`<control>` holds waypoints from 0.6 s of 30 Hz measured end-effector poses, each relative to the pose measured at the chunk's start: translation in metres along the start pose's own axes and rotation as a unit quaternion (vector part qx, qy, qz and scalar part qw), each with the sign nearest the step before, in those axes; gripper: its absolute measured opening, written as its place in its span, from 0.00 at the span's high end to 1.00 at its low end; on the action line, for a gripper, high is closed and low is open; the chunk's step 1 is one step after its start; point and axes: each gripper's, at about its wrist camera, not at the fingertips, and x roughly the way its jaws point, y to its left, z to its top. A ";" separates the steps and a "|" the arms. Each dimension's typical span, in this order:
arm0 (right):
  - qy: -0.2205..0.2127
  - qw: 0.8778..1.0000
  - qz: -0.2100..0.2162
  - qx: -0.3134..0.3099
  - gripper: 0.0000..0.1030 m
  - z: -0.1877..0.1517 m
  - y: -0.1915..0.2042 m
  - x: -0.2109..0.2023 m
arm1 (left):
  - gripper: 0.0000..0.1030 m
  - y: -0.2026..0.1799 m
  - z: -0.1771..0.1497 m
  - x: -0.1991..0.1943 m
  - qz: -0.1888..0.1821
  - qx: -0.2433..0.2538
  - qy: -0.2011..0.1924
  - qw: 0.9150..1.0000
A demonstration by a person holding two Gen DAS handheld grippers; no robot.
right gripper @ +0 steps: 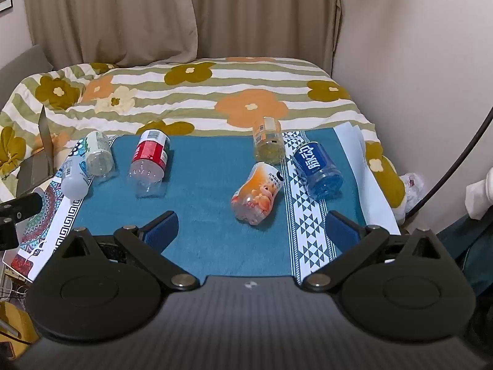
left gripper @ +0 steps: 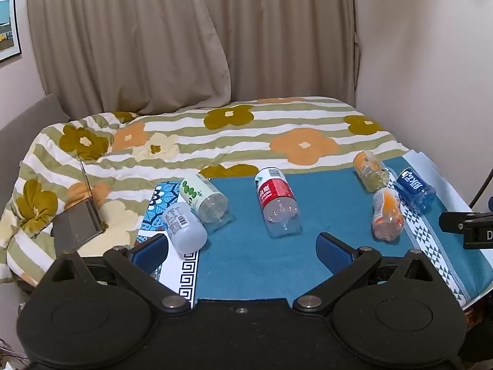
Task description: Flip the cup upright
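Six cups lie toppled on the blue mat (right gripper: 200,215): white cup (right gripper: 73,176), green-dotted (right gripper: 98,154), red cup (right gripper: 149,160) reading "SPRING", orange cup (right gripper: 258,194), yellow (right gripper: 268,142), blue (right gripper: 319,169). Left gripper (left gripper: 242,248) and right gripper (right gripper: 251,231) hover, jaws spread, empty. A grazing jaw could roll these round cups away.

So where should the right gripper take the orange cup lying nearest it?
Across its labelled middle, coming from above with the open right gripper. It lies on its side, closed base toward the camera, with bare towel on both flanks for the fingers.
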 end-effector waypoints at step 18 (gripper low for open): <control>0.007 1.000 -0.001 0.007 0.00 -0.006 0.002 0.001 | 0.00 0.000 0.004 -0.001 -0.007 0.006 0.008 1.000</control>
